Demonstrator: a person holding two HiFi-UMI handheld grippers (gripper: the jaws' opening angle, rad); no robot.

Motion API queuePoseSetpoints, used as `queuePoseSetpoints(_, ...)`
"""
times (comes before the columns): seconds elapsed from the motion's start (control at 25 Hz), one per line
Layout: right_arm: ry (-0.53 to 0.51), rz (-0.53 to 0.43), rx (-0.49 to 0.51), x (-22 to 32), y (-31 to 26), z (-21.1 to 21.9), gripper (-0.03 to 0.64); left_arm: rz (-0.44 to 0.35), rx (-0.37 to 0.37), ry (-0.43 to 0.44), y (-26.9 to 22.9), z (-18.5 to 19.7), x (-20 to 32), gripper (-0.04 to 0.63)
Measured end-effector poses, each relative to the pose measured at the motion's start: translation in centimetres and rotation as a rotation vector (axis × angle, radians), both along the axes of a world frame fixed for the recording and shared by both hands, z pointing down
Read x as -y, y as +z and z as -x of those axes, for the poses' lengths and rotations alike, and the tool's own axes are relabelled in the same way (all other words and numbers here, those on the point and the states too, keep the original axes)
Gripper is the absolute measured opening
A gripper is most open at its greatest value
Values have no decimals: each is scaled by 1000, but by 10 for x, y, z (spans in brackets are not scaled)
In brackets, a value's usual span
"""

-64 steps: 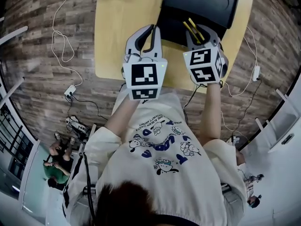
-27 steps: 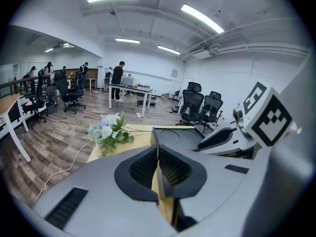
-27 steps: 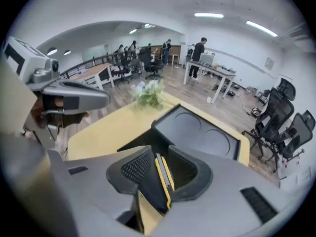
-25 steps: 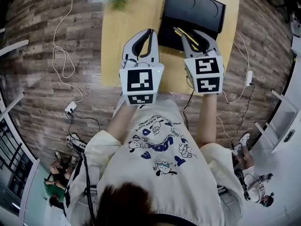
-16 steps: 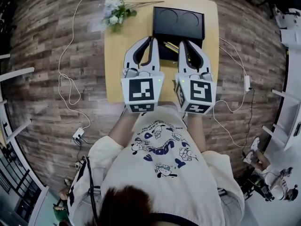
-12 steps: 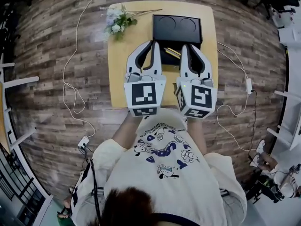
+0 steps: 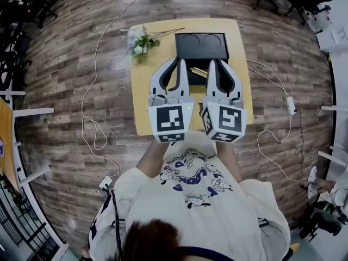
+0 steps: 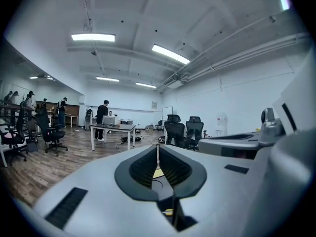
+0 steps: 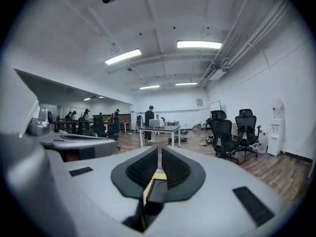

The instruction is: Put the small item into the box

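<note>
Wooden tabletop (image 7: 142, 99) carried flowers (image 7: 140, 41) far left; left claw (image 7: 181, 62) hung pressed together, empty; small yellow item (image 7: 199, 71) lay in the black box (image 7: 217, 50); right claw (image 7: 213, 63) likewise together, empty; placing seemed finished; next, probably just setting both claws down.

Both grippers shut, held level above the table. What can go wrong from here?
The flowers lie at the table's edge near the left gripper: a sweep might knock them off.
Both gripper views face the room, not the box: a descent might hit it.
</note>
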State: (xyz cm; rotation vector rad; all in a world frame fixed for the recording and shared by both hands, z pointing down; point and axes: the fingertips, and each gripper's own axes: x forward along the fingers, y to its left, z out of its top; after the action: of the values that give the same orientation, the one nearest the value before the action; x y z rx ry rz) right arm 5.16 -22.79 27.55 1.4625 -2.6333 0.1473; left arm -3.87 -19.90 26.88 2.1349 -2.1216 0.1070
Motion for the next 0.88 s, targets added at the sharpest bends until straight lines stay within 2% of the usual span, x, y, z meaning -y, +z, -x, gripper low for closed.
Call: queuePoseSetpoints(0.88, 20, -43, -2, -5, -12, 1, 40, -37, 13, 33, -14, -5, -1, 25)
